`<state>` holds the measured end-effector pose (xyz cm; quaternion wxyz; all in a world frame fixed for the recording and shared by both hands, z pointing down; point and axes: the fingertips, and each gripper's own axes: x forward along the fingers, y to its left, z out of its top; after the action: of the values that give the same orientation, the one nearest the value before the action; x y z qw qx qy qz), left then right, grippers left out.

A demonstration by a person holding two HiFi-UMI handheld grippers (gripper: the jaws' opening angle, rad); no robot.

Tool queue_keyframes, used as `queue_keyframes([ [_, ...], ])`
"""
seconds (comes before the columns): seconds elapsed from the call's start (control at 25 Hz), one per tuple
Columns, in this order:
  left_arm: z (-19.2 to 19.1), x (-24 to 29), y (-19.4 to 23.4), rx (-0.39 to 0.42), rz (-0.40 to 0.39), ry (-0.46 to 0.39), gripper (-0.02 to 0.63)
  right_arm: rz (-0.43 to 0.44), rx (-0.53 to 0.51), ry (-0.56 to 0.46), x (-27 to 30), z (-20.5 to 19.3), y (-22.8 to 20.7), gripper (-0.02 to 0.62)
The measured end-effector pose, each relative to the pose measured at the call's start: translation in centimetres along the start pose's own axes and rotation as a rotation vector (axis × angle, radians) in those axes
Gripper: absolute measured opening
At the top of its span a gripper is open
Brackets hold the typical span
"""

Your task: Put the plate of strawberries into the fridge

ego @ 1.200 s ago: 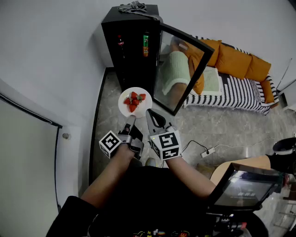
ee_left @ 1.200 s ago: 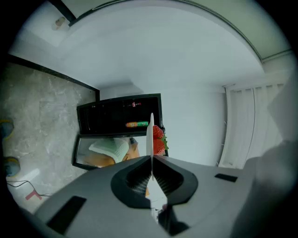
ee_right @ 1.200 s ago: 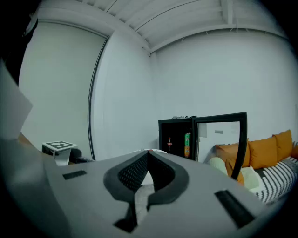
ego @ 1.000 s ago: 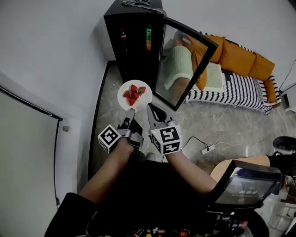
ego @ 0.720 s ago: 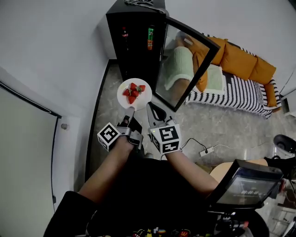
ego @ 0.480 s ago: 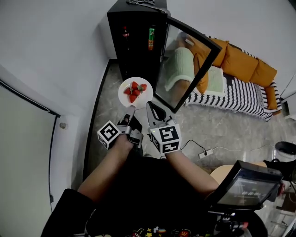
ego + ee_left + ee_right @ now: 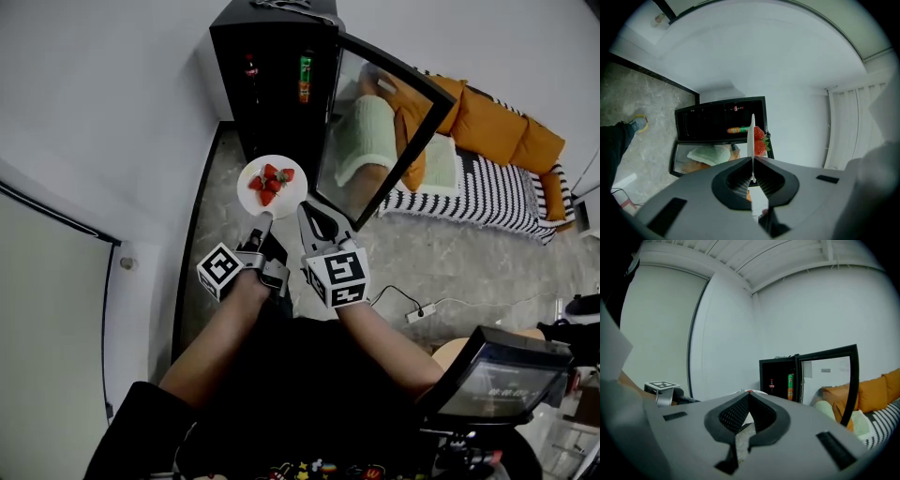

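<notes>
A white plate (image 7: 284, 196) with several strawberries (image 7: 270, 184) is held level in front of the black fridge (image 7: 275, 103). My left gripper (image 7: 265, 223) is shut on the plate's near rim. In the left gripper view the plate (image 7: 751, 133) shows edge-on between the jaws of the left gripper (image 7: 752, 161), with strawberries (image 7: 760, 141) on its right. My right gripper (image 7: 306, 212) is shut and holds nothing, its tip just right of the plate's rim. The right gripper view shows that right gripper (image 7: 749, 394) pointing at the open fridge (image 7: 780, 376).
The fridge's glass door (image 7: 375, 131) stands open to the right. Two bottles, one dark (image 7: 249, 67) and one green (image 7: 305, 77), stand inside. A sofa with orange cushions (image 7: 487, 122) is at the right. A power strip and cable (image 7: 412, 314) lie on the marble floor.
The plate, held by the left gripper, has come slightly closer to the fridge opening. The right gripper has kept its place beside it, still shut.
</notes>
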<state>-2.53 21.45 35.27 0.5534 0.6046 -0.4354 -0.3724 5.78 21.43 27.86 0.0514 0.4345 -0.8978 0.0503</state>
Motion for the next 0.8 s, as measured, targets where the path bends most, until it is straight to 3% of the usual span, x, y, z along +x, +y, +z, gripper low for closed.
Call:
queue_keyframes([
  [0.8,8.4,13.6,0.9,-0.062,0.030,0.076,0.014,-0.040,0.014,0.090,14.7,0.9,-6.0,0.005],
])
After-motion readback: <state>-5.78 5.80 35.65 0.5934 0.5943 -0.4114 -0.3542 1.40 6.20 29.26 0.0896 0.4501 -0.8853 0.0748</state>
